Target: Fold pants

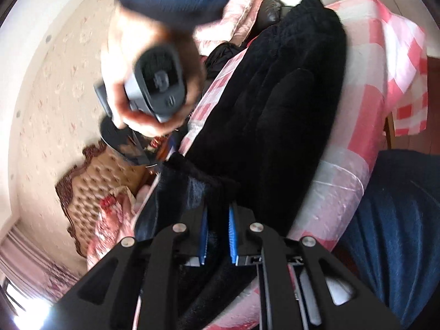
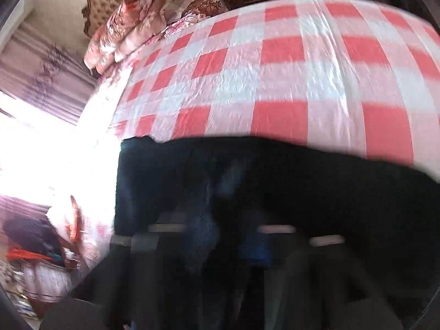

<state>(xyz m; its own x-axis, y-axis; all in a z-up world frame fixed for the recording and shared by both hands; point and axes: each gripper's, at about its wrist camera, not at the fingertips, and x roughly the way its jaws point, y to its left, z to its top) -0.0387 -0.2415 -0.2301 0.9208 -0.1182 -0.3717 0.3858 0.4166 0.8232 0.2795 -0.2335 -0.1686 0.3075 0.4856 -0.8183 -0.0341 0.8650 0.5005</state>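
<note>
Black fleece pants (image 1: 275,104) lie lengthwise on a bed with a pink-and-white checked cover (image 1: 365,63). My left gripper (image 1: 217,231) is shut on one end of the pants, with dark cloth pinched between its blue pads (image 1: 233,233). The right gripper (image 1: 154,82), in a hand, shows blurred in the left wrist view above the cloth's far corner. In the right wrist view the pants (image 2: 275,181) fill the lower frame, lifted over the checked cover (image 2: 275,68). My right gripper (image 2: 220,244) is blurred, with dark cloth between its fingers.
A tufted brown headboard (image 1: 96,181) and floral pillows (image 2: 132,19) stand at the bed's head. A pink quilt (image 1: 236,19) and dark items (image 1: 272,8) lie at the far end. The person's blue-clad legs (image 1: 396,233) stand beside the bed. Curtains (image 2: 41,77) hang by a bright window.
</note>
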